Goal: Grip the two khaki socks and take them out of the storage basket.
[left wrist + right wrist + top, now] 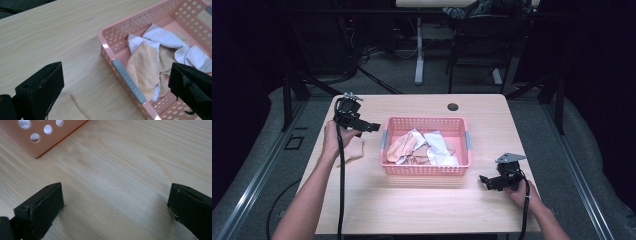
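**Taking cloths out of the basket, one by one**

The right gripper [484, 180] is resting near the person, jaws wide apart, holding nothing. Past it, the pink basket [426, 169] is sitting in the middle of the tabletop [412, 210], with peach and white cloths [422, 147] heaped inside. One peach cloth [353, 152] is lying just left of the basket. Farther off, the left gripper [371, 127] is hanging wide open and empty. Next, I think it is going into the basket for another cloth.
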Demonstrator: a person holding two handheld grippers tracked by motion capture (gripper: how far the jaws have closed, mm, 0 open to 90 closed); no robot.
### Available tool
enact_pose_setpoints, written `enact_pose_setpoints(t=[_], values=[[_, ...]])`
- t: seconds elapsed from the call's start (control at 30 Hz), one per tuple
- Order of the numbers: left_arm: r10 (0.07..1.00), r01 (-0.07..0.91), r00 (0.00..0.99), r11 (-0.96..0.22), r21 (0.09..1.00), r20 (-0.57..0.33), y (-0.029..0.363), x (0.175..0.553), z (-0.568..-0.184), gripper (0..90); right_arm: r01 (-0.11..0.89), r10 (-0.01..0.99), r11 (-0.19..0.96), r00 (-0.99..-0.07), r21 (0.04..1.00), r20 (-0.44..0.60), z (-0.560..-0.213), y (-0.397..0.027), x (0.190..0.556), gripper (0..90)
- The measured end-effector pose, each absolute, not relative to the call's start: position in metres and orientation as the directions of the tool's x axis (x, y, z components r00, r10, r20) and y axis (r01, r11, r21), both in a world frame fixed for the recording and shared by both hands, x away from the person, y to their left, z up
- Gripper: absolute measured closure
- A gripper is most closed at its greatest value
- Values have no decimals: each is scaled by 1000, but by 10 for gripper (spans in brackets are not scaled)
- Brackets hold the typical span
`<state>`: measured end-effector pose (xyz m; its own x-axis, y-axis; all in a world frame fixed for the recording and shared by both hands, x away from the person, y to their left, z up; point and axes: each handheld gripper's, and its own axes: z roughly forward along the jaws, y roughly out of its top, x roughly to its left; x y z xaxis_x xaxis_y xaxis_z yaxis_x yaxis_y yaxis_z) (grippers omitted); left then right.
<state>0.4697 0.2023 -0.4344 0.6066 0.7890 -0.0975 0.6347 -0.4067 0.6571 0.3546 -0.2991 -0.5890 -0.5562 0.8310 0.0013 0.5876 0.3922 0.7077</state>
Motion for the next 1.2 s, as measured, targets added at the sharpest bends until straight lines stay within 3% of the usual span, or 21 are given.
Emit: enact_pose_setpoints(t=[0.67,1.2], values=[[739,622,667,-483,616,-95,152,488,-447,39,586,833,386,-554,712,4,-589,-299,354,0],[717,635,692,-549,543,-83,116,500,-473,177,582,827,393,-561,711,2,-589,-299,355,0]])
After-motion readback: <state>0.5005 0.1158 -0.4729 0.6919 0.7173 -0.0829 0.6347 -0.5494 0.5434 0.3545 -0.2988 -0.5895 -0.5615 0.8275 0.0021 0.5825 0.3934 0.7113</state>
